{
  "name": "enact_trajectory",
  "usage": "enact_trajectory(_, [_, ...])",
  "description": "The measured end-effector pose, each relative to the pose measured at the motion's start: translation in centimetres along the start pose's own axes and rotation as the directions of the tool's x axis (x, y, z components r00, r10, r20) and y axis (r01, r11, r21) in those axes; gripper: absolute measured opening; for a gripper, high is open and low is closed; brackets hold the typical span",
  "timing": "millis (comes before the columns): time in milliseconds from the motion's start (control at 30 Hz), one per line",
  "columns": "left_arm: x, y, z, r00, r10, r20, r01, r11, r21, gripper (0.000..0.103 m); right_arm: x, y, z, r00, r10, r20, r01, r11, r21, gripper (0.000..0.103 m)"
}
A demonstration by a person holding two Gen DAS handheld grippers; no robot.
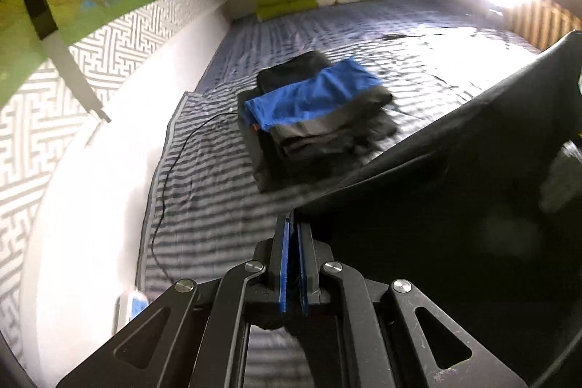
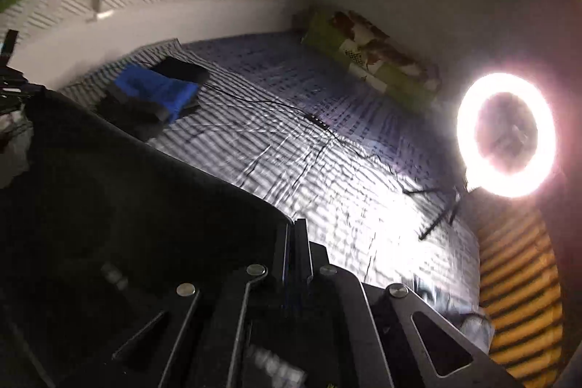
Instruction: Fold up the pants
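While both tools point(image 1: 294, 220) point(image 2: 296, 224) clamp black pants point(image 1: 454, 206) — no writing legible

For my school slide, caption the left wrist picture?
Left fingers pinch black cloth pants above striped bed sheet.

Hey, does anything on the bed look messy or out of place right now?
A thin black cable trails loose across the striped bedsheet, past the stack of folded clothes. The blue garment on that stack lies slightly askew. Nothing looks spilled or damaged.
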State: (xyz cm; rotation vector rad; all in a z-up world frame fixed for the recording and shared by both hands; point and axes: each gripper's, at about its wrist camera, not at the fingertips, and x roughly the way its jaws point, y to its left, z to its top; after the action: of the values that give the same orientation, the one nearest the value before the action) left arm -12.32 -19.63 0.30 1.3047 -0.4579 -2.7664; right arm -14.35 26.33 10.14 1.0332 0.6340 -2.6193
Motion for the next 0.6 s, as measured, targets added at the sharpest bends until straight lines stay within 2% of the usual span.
enact_trajectory(67, [-2.6, -1.4, -2.3, 1.000, -0.008, 0.010, 0.007, 1.000, 0.027, 0.004, -2.7, 1.0, -2.7, 1.000, 0.012, 0.003, -0.012, 1.000, 0.028, 0.001])
enact_trajectory(200, [-5.7, -4.8, -8.1, 0.999, -0.033, -0.024, 0.035, 0.995, 0.090, 0.004, -6.8, 4.7, -10.9, 0.999, 0.034, -0.036, -0.032, 0.997, 0.066, 0.001])
enact_trajectory(300, [-5.9, -6.9, -12.2, 0.996, -0.047, -0.069, 0.056, 0.989, 0.135, 0.004, -8.4, 7.6, -16.7, 0.994, 0.059, -0.089, -0.050, 0.994, 0.100, 0.001])
enact_trajectory(367, [-5.3, -7.4, -14.5, 0.993, -0.060, -0.104, 0.072, 0.990, 0.123, 0.004, -8.4, 9.0, -19.7, 0.989, 0.073, -0.127, -0.059, 0.992, 0.111, 0.001])
enact_trajectory(467, [-4.3, -7.7, -17.2, 0.988, -0.056, -0.145, 0.072, 0.992, 0.106, 0.004, -8.1, 11.6, -22.5, 0.978, 0.109, -0.177, -0.091, 0.990, 0.107, 0.001])
enact_trajectory(600, [-3.9, -7.4, -19.2, 0.986, -0.059, -0.158, 0.072, 0.994, 0.077, 0.004, -8.7, 14.6, -24.1, 0.971, 0.128, -0.202, -0.117, 0.991, 0.062, 0.001])
